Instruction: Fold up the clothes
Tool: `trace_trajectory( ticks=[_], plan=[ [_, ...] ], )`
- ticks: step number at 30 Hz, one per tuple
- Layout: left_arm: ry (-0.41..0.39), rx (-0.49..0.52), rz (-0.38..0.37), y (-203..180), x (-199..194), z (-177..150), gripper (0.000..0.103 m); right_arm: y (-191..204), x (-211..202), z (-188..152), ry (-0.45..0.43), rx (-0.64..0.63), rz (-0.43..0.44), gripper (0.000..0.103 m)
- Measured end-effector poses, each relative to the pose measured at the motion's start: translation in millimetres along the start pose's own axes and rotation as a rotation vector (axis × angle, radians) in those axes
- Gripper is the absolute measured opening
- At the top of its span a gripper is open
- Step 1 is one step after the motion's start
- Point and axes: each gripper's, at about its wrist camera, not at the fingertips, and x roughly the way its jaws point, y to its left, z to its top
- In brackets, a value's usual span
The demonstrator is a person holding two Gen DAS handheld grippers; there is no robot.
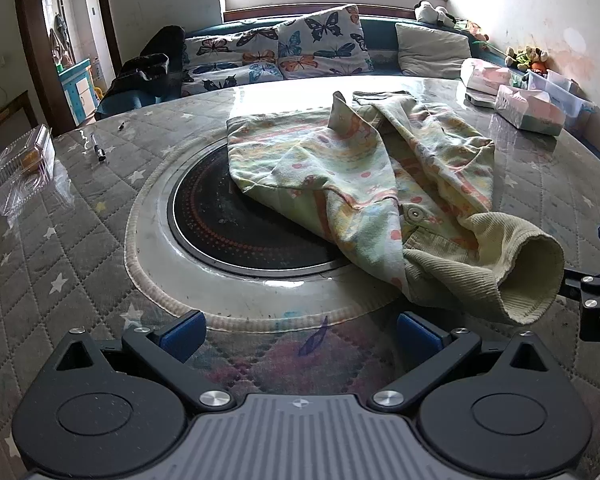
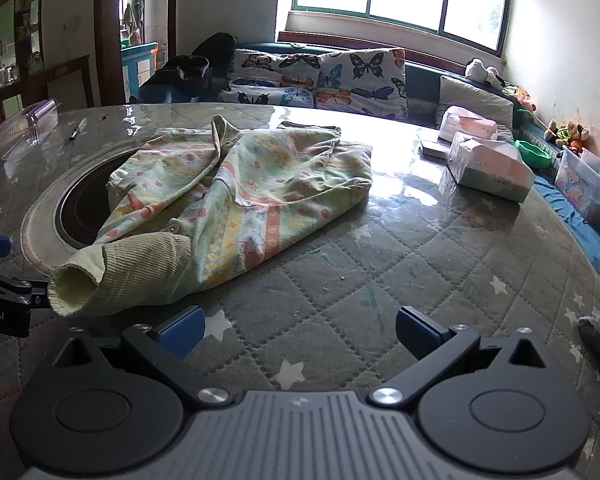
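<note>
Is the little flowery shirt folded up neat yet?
Not yet. The shirt lies crumpled on the table, with its ribbed cuff sticking out and loose, uneven creases.

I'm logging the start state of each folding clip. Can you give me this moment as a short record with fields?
garment: patterned baby garment, crumpled and unfolded, partly over the dark round inset
cuff: ribbed cuff open, nearest the grippers
left gripper: open, empty, short of the garment
right gripper: open, empty, over bare quilted table cover
other items: tissue packs, pen, clear plastic box
</note>
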Motion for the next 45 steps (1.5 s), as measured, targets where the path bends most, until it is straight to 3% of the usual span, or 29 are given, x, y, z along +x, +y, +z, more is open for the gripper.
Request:
trace_trajectory(
  ticks=[27, 37, 45],
  plan=[
    [0.007, 0.004, 0.009, 4.2, 9.2, 13.9, 0.103, -6.8, 10.9, 15.0, -0.004, -0.015, -0.02, 0.103],
    [-0.057, -0.037, 0.053, 22.8, 11.0, 45.2, 0.103, -12.4, 23.4, 42.3, -0.028, -0.043, -0.032, 0.102],
    [-0.096, -0.022, 0.003, 19.0, 25.1, 69.6, 0.103, -14.1, 47.1, 70.7, -0.023, -0.059, -0.011, 0.094]
  ],
)
